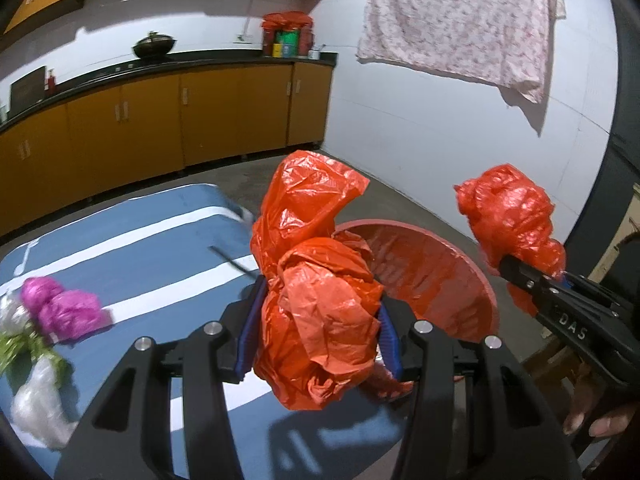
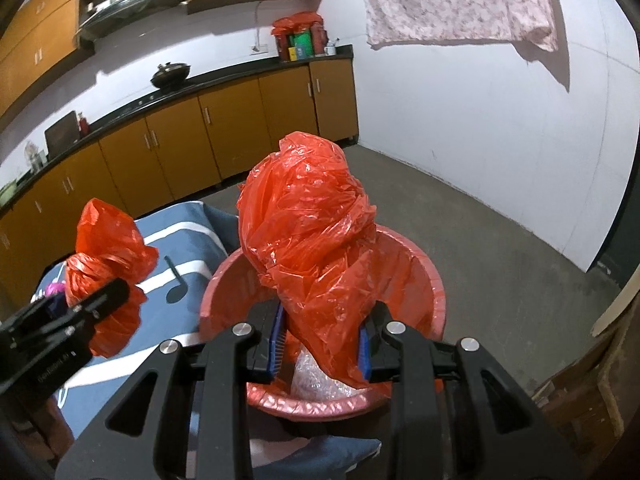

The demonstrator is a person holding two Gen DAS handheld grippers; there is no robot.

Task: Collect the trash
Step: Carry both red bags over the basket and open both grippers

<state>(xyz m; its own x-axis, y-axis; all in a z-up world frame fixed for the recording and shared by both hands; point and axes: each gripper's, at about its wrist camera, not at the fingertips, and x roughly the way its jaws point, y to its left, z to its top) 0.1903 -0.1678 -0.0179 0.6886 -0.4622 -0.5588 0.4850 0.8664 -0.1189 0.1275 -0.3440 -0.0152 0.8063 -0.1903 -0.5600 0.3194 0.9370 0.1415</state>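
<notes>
Trash first: I hold 2 crumpled orange plastic bags, 1 in each gripper. My left gripper [image 1: 318,344] has its blue pads pinching one orange bag [image 1: 316,280], which bulges up and over the jaws, held above the edge of the blue striped bed [image 1: 132,256] and just beside the red bucket [image 1: 448,280]. My right gripper [image 2: 322,340] is clamped on the other orange bag [image 2: 312,232], right over the bucket's mouth; a clear bubble-wrap wad [image 2: 316,380] already lies inside the bucket. On the bed, near my left side, sit a pink bag [image 1: 64,308], a clear plastic wad [image 1: 40,404] and something green [image 1: 24,348].
</notes>
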